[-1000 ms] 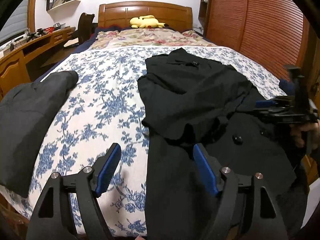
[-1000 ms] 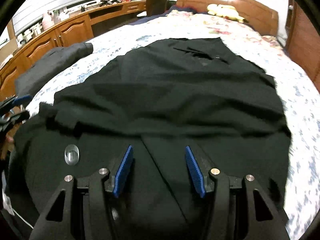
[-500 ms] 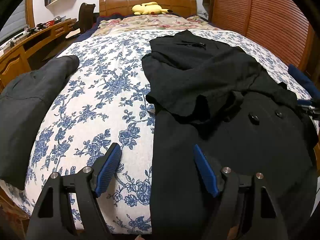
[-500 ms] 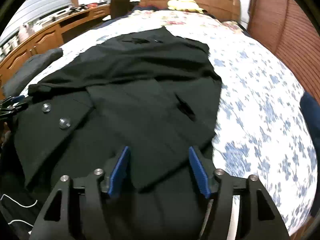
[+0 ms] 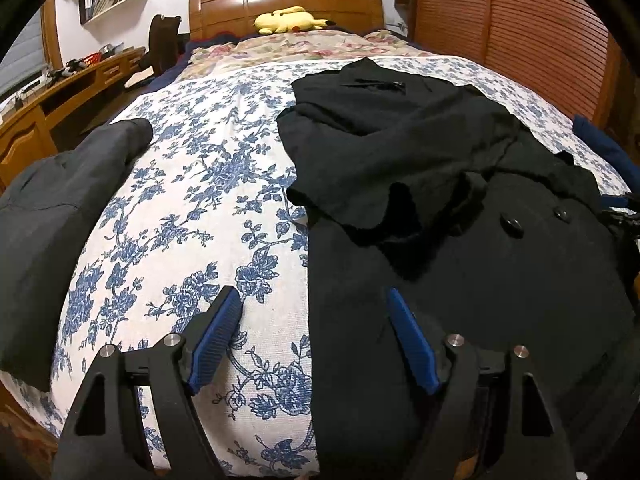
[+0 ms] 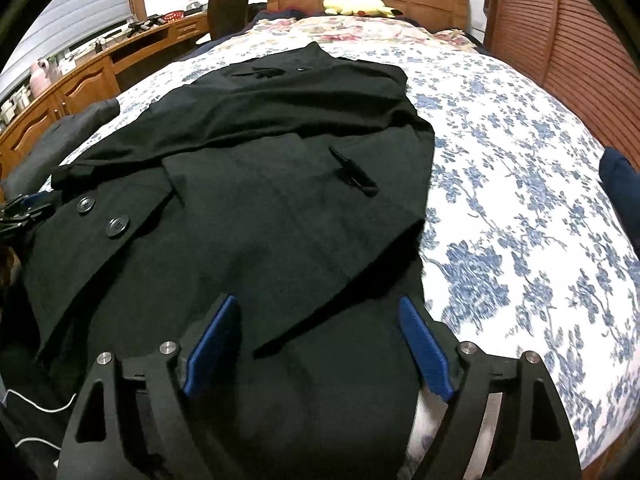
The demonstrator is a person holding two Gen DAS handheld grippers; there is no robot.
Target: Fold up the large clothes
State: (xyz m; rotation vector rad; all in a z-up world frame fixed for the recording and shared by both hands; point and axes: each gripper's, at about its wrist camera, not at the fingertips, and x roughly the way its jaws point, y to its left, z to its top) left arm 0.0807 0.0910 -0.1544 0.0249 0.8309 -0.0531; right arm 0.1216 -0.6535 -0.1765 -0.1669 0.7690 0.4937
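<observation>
Coat [image 6: 248,216] lies on the bed [image 6: 520,184], sleeves folded across the front. Both grippers, left [image 5: 312,336] and right [image 6: 316,344], have dropped toward its near hem, jaws wide apart, gripping nothing. Compared with a second ago the right one has swung out to the coat's right edge, so probably lining up the bottom fold.

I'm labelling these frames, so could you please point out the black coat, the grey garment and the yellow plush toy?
Black coat [image 6: 256,216]: right wrist view, on its front panel.
Grey garment [image 5: 44,216]: left wrist view, on its middle.
Yellow plush toy [image 5: 286,20]: left wrist view, on its body.
</observation>
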